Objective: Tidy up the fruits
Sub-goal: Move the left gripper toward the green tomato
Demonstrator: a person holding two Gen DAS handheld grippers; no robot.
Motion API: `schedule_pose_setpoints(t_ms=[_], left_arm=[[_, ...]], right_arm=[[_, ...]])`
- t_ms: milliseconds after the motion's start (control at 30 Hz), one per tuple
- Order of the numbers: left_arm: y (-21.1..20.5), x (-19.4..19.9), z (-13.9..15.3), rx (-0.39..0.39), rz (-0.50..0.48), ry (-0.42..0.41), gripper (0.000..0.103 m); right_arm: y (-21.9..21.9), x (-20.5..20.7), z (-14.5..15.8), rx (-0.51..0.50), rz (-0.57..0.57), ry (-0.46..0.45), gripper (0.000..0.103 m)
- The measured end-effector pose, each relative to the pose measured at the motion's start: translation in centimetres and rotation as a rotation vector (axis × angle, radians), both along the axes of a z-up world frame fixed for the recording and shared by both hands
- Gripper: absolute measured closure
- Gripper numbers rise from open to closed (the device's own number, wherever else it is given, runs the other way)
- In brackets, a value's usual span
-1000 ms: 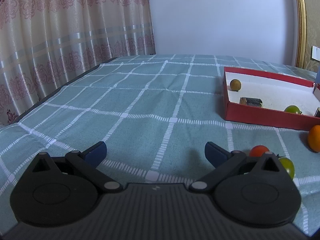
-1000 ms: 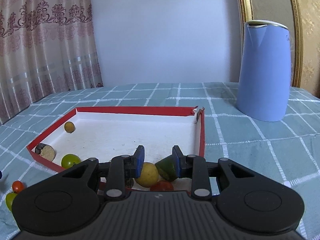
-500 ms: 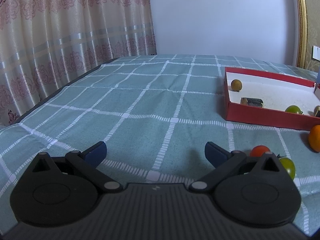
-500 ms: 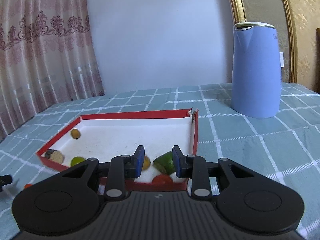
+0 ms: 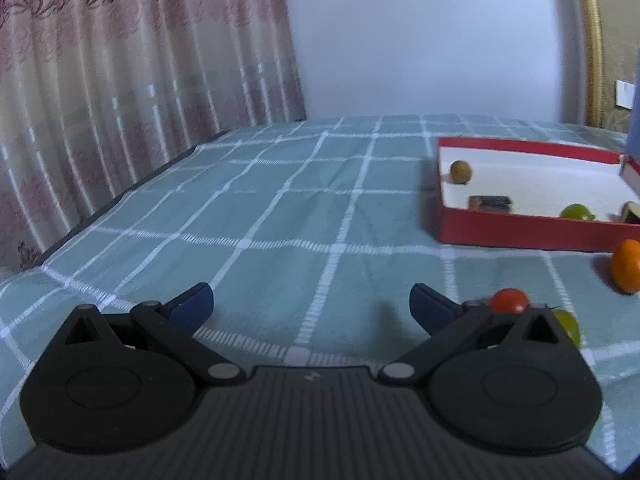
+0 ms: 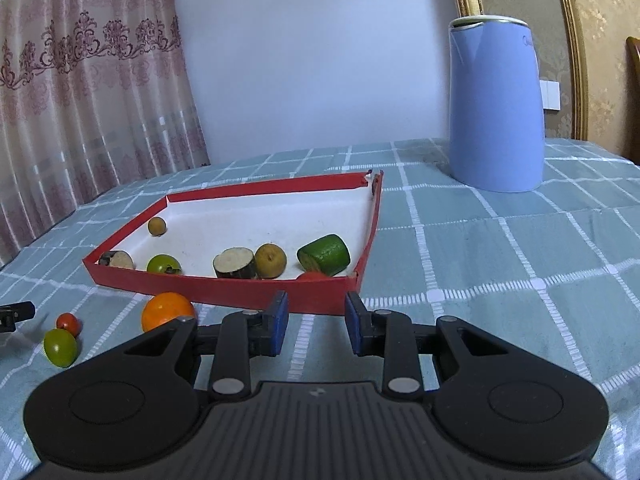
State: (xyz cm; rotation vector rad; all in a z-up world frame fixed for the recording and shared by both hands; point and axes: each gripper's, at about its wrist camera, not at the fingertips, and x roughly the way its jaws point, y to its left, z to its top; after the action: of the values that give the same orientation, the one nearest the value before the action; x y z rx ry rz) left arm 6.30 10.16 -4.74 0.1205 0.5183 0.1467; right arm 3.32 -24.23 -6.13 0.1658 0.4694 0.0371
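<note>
Red tray [image 6: 224, 290] holds several fruits; an orange [image 6: 167, 311] sits just outside at its 7 o'clock. Right gripper [image 6: 314, 326] has fingers slightly apart and empty, left gripper [image 5: 311, 308] spread wide.

Matt woven cloth, teal with white checks, over the table [image 6: 500, 248]. Red cardboard tray [image 6: 224, 290] with a matt white paper lining, slightly soiled. Glossy smooth skin on the orange [image 6: 167, 311] and on 2 small tomatoes [image 6: 60, 346]. Matt black plastic on the right gripper [image 6: 314, 322], blue rubbery-looking pads [image 6: 279, 322]. Smooth, faintly sheened blue plastic on the kettle [image 6: 496, 112]. Thin patterned fabric in the curtain [image 5: 120, 92].
</note>
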Motion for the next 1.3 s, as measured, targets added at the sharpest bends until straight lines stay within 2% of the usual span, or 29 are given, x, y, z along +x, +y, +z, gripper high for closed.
schedule_pose_setpoints(t_ms=[100,300,433,633,767,867,933,1167,1233,1300], left_arm=[[-1.1,-0.3,0.4,0.011,-0.026,-0.009,0.000],[-4.1,-1.8,1.2,-0.021,-0.154,-0.021,0.000],[-6.0,-2.9,0.8,-0.016,-0.246,-0.021,0.000],[-7.1,-3.4,0.2,-0.027,-0.329,-0.020,0.000],[-7.4,-3.3,0.1,-0.036,-0.335,-0.003,0.010],[-7.5,-2.7,-0.2,-0.044,-0.325,0.040,0.032],[-7.6,-2.3,-0.3,-0.060,-0.334,0.060,0.034],[-8.6,-1.8,-0.5,-0.041,-0.328,0.079,0.034],[-8.8,-1.5,-0.6,-0.036,-0.325,0.091,0.040],[-9.0,-1.3,-0.8,-0.035,-0.322,0.104,0.053]], right_arm=[[-0.2,-0.1,0.0,0.006,-0.002,-0.009,0.074],[-0.8,-0.3,-0.1,0.040,-0.009,-0.018,0.074],[-1.0,-0.4,-0.1,0.056,-0.007,-0.021,0.074],[-1.2,-0.5,-0.1,0.066,-0.003,-0.024,0.074],[-1.2,-0.4,-0.2,0.073,0.001,-0.016,0.074],[-1.3,-0.3,-0.2,0.079,0.004,-0.015,0.074],[-1.3,-0.3,-0.3,0.081,0.005,-0.016,0.074],[-1.4,-0.4,-0.3,0.088,0.010,-0.021,0.074],[-1.4,-0.4,-0.3,0.094,0.010,-0.022,0.074],[-1.4,-0.4,-0.3,0.099,0.011,-0.022,0.074]])
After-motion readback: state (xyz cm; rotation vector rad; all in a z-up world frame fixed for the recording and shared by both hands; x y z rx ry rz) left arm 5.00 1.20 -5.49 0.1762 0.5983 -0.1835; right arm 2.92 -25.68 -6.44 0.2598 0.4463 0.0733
